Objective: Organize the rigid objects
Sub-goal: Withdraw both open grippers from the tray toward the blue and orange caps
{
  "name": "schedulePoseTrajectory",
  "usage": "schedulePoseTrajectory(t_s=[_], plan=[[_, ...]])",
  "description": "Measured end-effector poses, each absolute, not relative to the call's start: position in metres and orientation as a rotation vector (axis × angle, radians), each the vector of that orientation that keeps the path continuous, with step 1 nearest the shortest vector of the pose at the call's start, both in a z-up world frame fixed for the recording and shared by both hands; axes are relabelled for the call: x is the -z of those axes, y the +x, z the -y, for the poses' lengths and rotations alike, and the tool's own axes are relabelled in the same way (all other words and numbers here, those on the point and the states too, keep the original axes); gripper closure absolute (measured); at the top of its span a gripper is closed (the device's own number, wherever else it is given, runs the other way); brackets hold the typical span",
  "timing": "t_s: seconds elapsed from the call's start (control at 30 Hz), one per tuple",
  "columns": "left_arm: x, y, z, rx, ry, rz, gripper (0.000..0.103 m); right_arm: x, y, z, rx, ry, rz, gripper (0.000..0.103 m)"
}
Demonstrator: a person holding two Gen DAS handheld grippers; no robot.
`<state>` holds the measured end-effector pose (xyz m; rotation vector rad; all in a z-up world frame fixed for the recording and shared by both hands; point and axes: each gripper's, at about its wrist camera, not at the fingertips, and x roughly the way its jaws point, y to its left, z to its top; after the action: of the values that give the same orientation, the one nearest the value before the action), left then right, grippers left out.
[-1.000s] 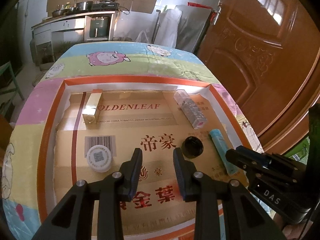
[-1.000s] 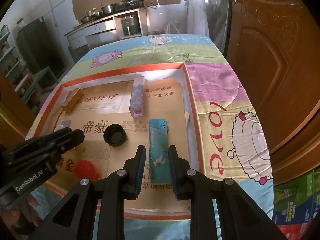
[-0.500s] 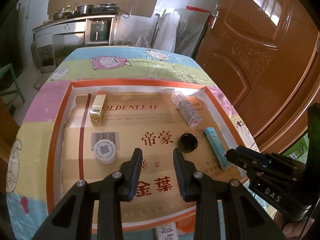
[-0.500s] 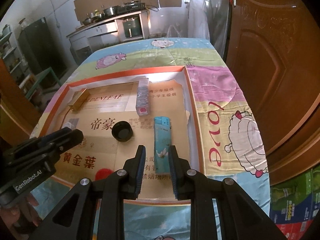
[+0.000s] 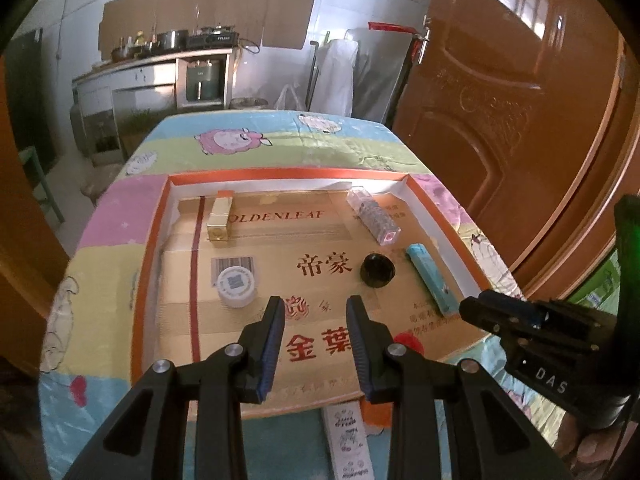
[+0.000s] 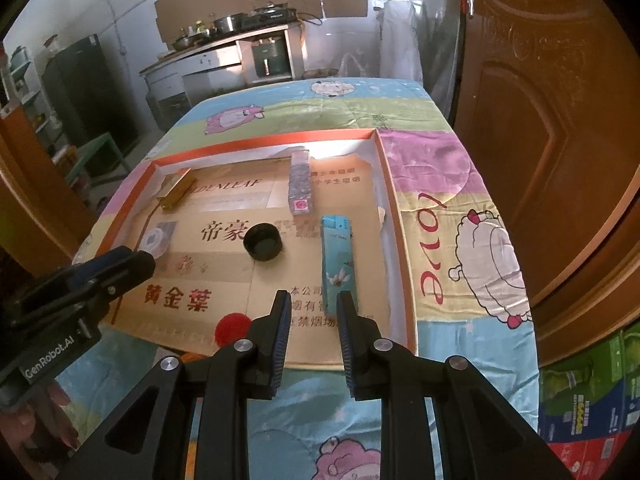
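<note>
An orange-rimmed tray [image 5: 152, 248] [image 6: 394, 208] lined with cardboard lies on the bed. In it lie a gold box [image 5: 219, 220] [image 6: 176, 192], a white round jar [image 5: 237, 285] [image 6: 154, 240], a black cap [image 5: 377, 270] [image 6: 263, 242], a clear patterned box [image 5: 372, 220] [image 6: 301, 188] and a light blue box [image 5: 431, 278] [image 6: 337, 260]. My left gripper [image 5: 315, 308] is open and empty above the tray's near edge. My right gripper [image 6: 313, 300] is open and empty, just short of the blue box.
A white remote-like stick [image 5: 348, 436] lies on the sheep-print bedspread [image 6: 460, 240] in front of the tray. A brown wooden door [image 5: 520, 100] stands close on the right. A kitchen counter [image 6: 224, 52] is far behind.
Both grippers have pulled back and risen away from the tray, so the objects look smaller and the tray's near edge now shows. Both stay open and empty.
</note>
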<state>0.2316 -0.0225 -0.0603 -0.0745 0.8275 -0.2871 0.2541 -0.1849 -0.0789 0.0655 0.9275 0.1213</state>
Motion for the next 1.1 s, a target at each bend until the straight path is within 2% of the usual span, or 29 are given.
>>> schedulePoseTrajectory(t_s=[0.37,1.1], plan=[[0.05,0.196,0.025,0.261,0.012,-0.769,0.071,0.071,0.227,0.178,-0.141,0.06,-0.901,0.079],[0.05,0.141,0.015,0.257,-0.014,-0.73,0.071,0.059,0.156,0.152,-0.183,0.013,-0.81,0.079]])
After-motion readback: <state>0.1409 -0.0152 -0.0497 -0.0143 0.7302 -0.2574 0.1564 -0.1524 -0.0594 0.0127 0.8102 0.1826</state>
